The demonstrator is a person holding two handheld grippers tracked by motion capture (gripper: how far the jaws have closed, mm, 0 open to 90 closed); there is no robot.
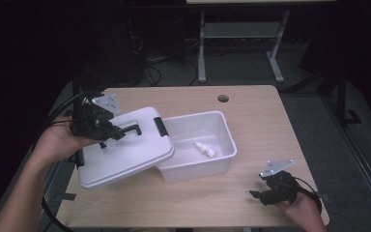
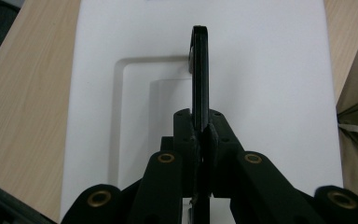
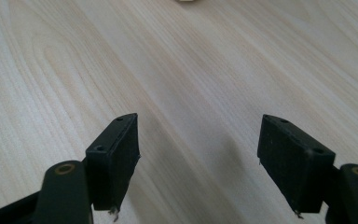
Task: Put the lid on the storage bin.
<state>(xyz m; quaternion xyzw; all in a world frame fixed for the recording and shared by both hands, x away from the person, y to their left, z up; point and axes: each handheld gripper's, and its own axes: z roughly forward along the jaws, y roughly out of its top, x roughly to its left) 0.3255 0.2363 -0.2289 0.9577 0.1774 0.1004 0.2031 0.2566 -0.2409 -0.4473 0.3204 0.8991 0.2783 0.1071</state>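
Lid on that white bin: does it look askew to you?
Yes. The lid sits skewed, half off the bin, its left part over the table. The left gripper grips its black handle.

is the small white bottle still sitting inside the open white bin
Yes, in the high view the small white bottle lies on the floor of the open white bin, with the lid pulled off to the side.

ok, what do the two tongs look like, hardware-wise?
Both are matte black linkage builds. The left tongs and right tongs each carry a grey three-cornered plate on top and trail a black cable. Brass-coloured pivot bushings, flat rectangular black pads. Forearms bare.
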